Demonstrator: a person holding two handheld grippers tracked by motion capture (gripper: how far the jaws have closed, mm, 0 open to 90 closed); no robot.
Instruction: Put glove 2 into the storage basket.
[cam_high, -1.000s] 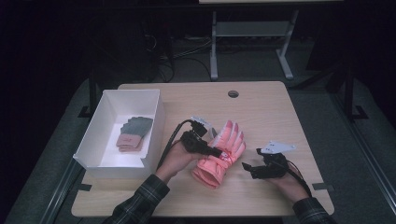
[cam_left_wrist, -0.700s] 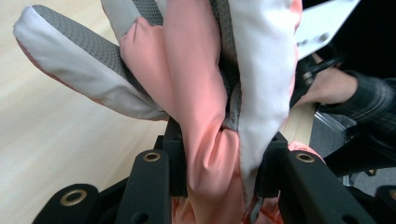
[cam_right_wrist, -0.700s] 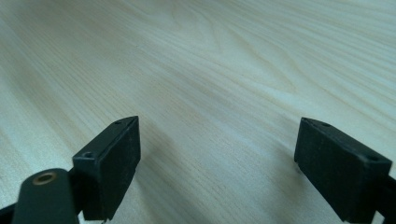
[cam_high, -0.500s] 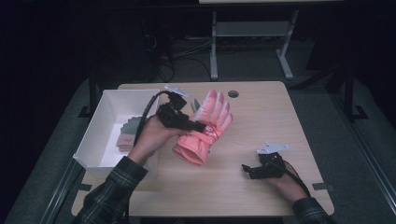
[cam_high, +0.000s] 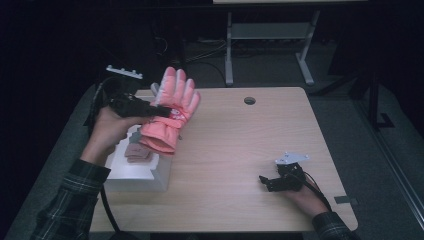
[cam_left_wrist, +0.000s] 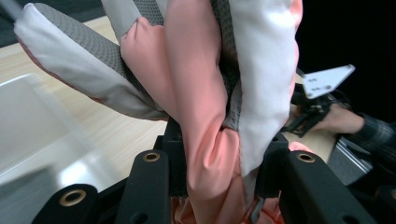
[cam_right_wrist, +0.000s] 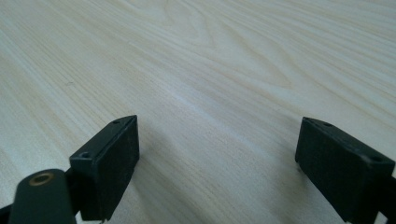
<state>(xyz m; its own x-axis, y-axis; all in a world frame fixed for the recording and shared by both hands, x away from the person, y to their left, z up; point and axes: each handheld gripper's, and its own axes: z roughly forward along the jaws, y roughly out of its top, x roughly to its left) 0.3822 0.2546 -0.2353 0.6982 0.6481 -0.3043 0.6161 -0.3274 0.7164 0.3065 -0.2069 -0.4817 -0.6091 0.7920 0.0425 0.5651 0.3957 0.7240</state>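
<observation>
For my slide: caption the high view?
Left claw holds a pink glove above the white box; right claw rests open.

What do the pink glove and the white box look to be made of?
Padded pink glove: seemingly a smooth synthetic fabric with a slight sheen and soft puffy folds; the left gripper view shows grey textured, probably grippy panels and white fabric sections. Open white box: smooth matte walls with crisp edges, plastic or coated card; I can't tell which.
</observation>
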